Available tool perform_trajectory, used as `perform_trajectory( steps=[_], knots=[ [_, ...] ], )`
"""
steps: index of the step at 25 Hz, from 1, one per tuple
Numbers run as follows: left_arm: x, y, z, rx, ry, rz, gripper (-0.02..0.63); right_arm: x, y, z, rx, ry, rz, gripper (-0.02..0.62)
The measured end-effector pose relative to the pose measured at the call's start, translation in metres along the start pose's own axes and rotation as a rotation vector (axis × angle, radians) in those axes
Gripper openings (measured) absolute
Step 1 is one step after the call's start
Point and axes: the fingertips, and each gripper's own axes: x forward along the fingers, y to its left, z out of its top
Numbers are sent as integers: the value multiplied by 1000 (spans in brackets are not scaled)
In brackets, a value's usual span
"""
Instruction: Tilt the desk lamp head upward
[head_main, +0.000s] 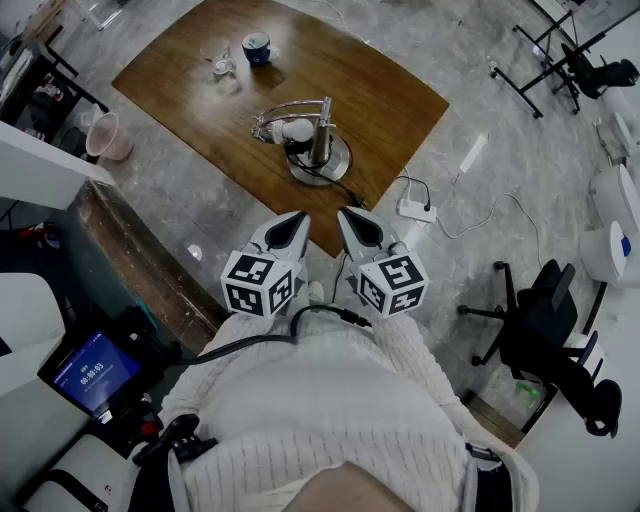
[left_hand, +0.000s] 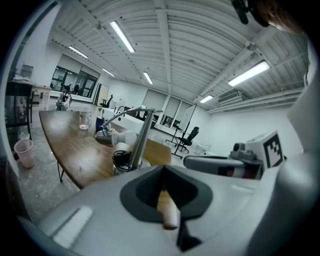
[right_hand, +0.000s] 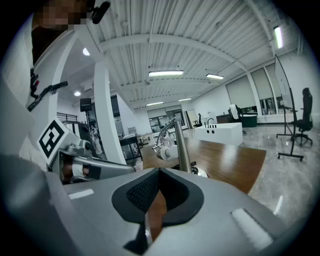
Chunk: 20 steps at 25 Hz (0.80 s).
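Near: we hold the left gripper (head_main: 296, 220) and right gripper (head_main: 347, 216) clenched and empty, side by side. Ahead, well apart on the wooden table (head_main: 400, 105), stands the desk lamp (head_main: 320, 140). Its lamp head (head_main: 283, 130) extends leftward from the post, so we judge the left gripper nearer. Beyond: a blue cup (head_main: 256, 47) and a glass (head_main: 222, 64), contents indiscernible.

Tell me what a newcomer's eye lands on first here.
The silver metal desk lamp stands by the near edge of the curved brown wooden table, its white head hanging low. Just below it in the head view, the left hand-held gripper and right hand-held gripper, both shut and empty, point at the lamp without touching it.
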Motion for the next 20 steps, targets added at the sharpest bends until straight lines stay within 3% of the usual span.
perform_trajectory(
  steps=[3, 8, 16, 20],
  knots=[
    [18, 19, 21, -40, -12, -32, 6, 30, -22, 15, -92, 11, -15, -2],
    [45, 54, 51, -156, -24, -116, 6, 74, -43, 25, -181, 27, 32, 7],
    [66, 84, 61, -323, -5, -188, 7, 121, -69, 5, -389, 130, 89, 181],
    [65, 73, 68, -510, -38, -302, 8, 139, -68, -1, -450, 171, 182, 215]
  ],
)
